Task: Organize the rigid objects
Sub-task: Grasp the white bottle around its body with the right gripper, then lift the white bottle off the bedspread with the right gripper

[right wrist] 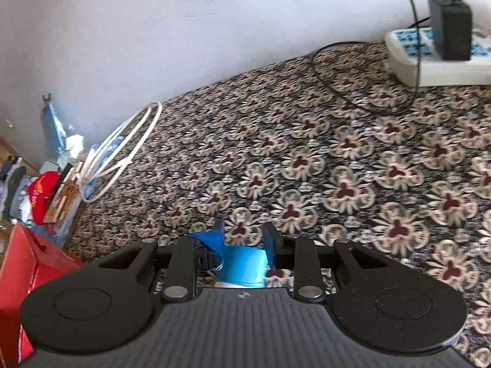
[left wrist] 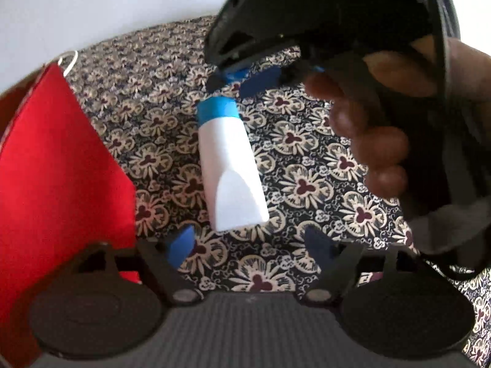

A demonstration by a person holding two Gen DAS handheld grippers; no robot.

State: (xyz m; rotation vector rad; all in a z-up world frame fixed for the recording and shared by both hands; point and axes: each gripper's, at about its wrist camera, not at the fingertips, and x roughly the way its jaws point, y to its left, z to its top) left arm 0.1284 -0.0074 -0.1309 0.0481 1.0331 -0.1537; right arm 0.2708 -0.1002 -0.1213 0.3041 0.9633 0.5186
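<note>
A white bottle (left wrist: 228, 168) with a blue cap (left wrist: 217, 109) lies on the flower-patterned cloth (left wrist: 307, 184), cap pointing away from me. My left gripper (left wrist: 250, 242) stands wide open just short of the bottle's flat end, not touching it. My right gripper (left wrist: 237, 84), held by a hand (left wrist: 368, 141), hovers just past the cap. In the right wrist view the right gripper (right wrist: 244, 230) shows a narrow gap with only cloth between its tips. The blue cap (right wrist: 242, 265) shows low under it, behind the fingertips.
A red box (left wrist: 61, 168) stands close on the left, also seen as the red box (right wrist: 18, 276) in the right wrist view. A white cable loop (right wrist: 122, 147) lies at the cloth's left edge. A white power strip (right wrist: 429, 61) with a black adapter (right wrist: 449, 27) sits far right.
</note>
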